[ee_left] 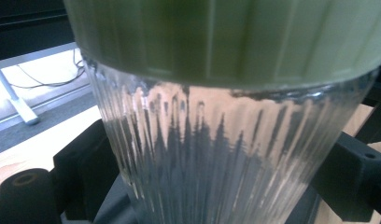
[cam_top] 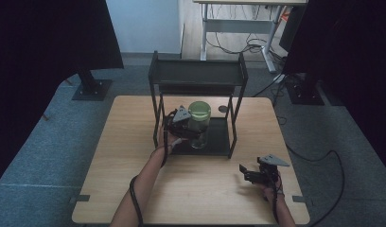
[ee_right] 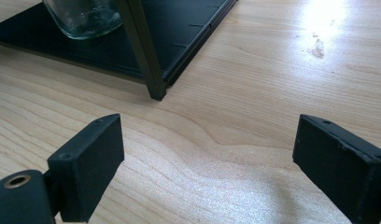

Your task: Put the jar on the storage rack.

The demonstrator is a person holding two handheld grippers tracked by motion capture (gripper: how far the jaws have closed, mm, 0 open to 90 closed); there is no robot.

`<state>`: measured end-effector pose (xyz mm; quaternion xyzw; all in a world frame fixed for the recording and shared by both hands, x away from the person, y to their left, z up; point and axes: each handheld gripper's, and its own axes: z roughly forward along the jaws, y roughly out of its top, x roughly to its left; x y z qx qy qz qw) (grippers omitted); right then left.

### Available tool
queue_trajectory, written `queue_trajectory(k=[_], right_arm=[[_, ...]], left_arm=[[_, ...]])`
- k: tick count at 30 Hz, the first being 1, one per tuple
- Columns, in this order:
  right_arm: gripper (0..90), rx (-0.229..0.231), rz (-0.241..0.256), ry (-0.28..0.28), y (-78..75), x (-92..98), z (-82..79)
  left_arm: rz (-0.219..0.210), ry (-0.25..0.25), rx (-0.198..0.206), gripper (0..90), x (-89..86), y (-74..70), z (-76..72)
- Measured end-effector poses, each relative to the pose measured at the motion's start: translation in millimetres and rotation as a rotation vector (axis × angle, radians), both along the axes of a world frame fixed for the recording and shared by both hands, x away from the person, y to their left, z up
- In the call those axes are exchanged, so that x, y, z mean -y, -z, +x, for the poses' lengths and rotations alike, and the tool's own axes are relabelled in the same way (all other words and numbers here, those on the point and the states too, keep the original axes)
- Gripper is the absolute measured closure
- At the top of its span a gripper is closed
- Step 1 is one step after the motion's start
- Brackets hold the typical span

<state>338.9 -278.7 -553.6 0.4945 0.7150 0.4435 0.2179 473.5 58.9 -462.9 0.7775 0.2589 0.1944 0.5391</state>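
Observation:
A ribbed clear glass jar (cam_top: pixel 199 127) with a pale green lid (cam_top: pixel 199 109) stands upright on the bottom tray of a black two-tier rack (cam_top: pixel 197 73). My left gripper (cam_top: pixel 193 132) reaches in from the left and is shut on the jar just under the lid. In the left gripper view the jar (ee_left: pixel 216 154) spans the space between the jaws of my left gripper (ee_left: pixel 216 186), one on each side of the glass. My right gripper (cam_top: pixel 244 172) hovers open low over the wooden table (cam_top: pixel 134 142) at the front right. In its own view my right gripper (ee_right: pixel 207 163) holds nothing.
The rack's front-right leg (ee_right: pixel 142 51) and bottom tray (ee_right: pixel 188 28) lie ahead of the right gripper, with the jar's base (ee_right: pixel 83 16) beyond. A small dark disc (cam_top: pixel 223 109) sits on the table behind the rack. Black stands and cables line the floor around.

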Motion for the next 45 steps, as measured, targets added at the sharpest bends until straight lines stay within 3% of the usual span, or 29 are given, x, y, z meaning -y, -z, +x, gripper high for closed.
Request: queue_trajectory(k=[17,20,23,40,45], right_arm=[[8.8,0.003,-0.006,0.0,-0.1,-0.4,-0.4],[9.0,0.003,-0.007,-0.002,-0.1,-0.5,-0.3],[9.0,0.004,-0.011,-0.003,-0.1,-0.9,-0.3],[9.0,0.0,-0.017,-0.003,0.0,-2.0,-0.1],[9.0,-0.001,-0.017,-0.001,0.0,-2.0,0.0]], left_arm=[[-0.013,-0.011,-0.018,11.0,0.1,0.3,-0.7],[-0.036,-0.031,-0.022,5.5,-1.1,-2.3,-1.2],[-0.062,-0.002,-0.017,2.5,-4.2,-6.2,-3.2],[-0.052,-0.049,-0.027,1.5,-11.1,-1.3,-15.6],[-0.052,-0.078,-0.011,1.5,-12.9,0.2,-23.2]])
